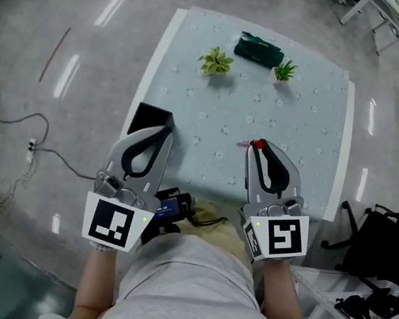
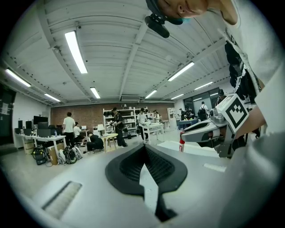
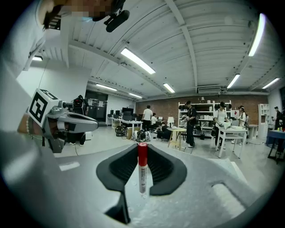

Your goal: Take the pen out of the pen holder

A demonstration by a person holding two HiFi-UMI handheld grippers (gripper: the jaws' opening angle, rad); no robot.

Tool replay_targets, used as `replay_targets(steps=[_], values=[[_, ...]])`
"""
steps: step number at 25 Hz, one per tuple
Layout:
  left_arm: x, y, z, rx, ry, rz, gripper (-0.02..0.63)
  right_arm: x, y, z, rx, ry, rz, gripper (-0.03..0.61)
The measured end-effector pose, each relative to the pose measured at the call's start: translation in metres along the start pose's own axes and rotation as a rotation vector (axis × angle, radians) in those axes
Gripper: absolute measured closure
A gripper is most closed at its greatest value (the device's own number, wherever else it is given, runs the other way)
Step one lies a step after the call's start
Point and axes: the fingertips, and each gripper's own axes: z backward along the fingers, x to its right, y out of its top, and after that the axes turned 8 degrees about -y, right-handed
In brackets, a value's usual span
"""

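Pen (image 3: 142,171) clamped upright in right gripper (image 3: 142,148), only its red cap peeking out in head view, left gripper (image 2: 144,147) jaws together, holder (image 1: 148,117) half hidden behind it

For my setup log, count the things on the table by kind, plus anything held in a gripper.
Small plants: 2
Dark green case: 1
Black box: 1
Pen, in the right gripper: 1
Total: 5

Lighting is bright and even, supplied by ceiling strip lights (image 2: 75,51). Glare streaks mark the floor (image 1: 69,75). Both gripper views show strong fisheye distortion, black corners and soft focus on nearby surfaces. Distant areas are sharp.
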Motion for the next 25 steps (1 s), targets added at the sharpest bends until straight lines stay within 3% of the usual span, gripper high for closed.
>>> replay_targets(steps=[25], values=[[-0.0024, -0.0033, 0.0002, -0.005, 0.021, 0.012, 0.601, -0.0053, 0.0029, -0.0056, -0.001, 0.035, 0.014, 0.515]])
